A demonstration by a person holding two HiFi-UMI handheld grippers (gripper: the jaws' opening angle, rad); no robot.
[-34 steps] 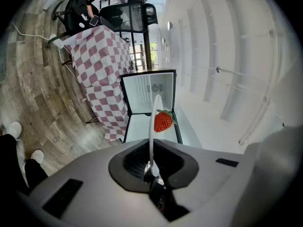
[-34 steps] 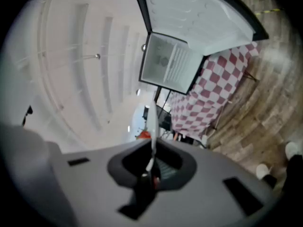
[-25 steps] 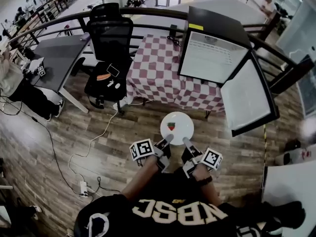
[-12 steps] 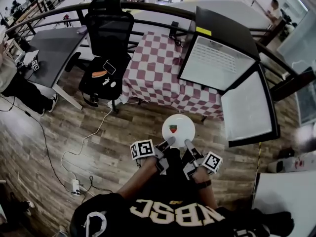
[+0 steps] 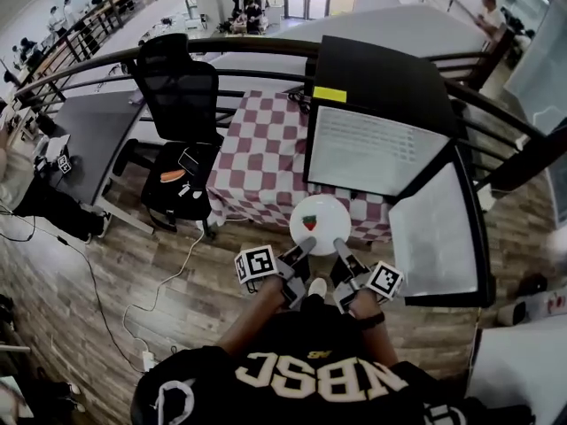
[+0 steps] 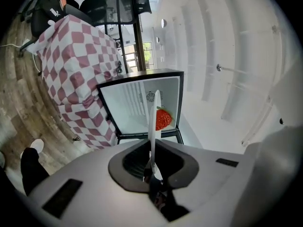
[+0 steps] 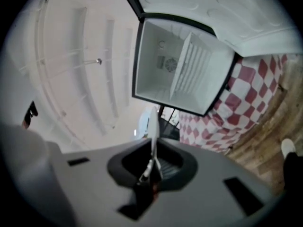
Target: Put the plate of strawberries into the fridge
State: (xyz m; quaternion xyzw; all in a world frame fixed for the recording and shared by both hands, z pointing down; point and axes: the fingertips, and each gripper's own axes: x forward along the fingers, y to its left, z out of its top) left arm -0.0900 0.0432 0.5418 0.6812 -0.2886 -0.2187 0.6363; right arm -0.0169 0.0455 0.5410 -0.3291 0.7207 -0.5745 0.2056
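Note:
A white plate [image 5: 323,228] carries one red strawberry [image 5: 308,223], and I hold it level in front of me by its near rim. My left gripper [image 5: 299,250] is shut on the rim's left side and my right gripper [image 5: 340,250] is shut on its right side. The plate hangs just below the open fridge [image 5: 372,153], whose white inside and shelves show. In the left gripper view the plate [image 6: 152,122] is edge-on between the jaws of the left gripper [image 6: 151,162], with the strawberry [image 6: 163,119] beyond. In the right gripper view the plate's rim [image 7: 154,126] sits in the right gripper [image 7: 152,167], facing the fridge [image 7: 163,74].
The fridge door [image 5: 434,233] stands swung open to the right. A red-and-white checked table [image 5: 261,149] is left of the fridge, with a black office chair [image 5: 182,87] and a grey desk [image 5: 97,122] beyond. Cables [image 5: 151,299] lie on the wooden floor. A dark railing [image 5: 221,51] runs behind.
The person has stepped closer to the fridge. The plate, still gripped on both sides, has moved forward and now sits at the fridge's lower edge.

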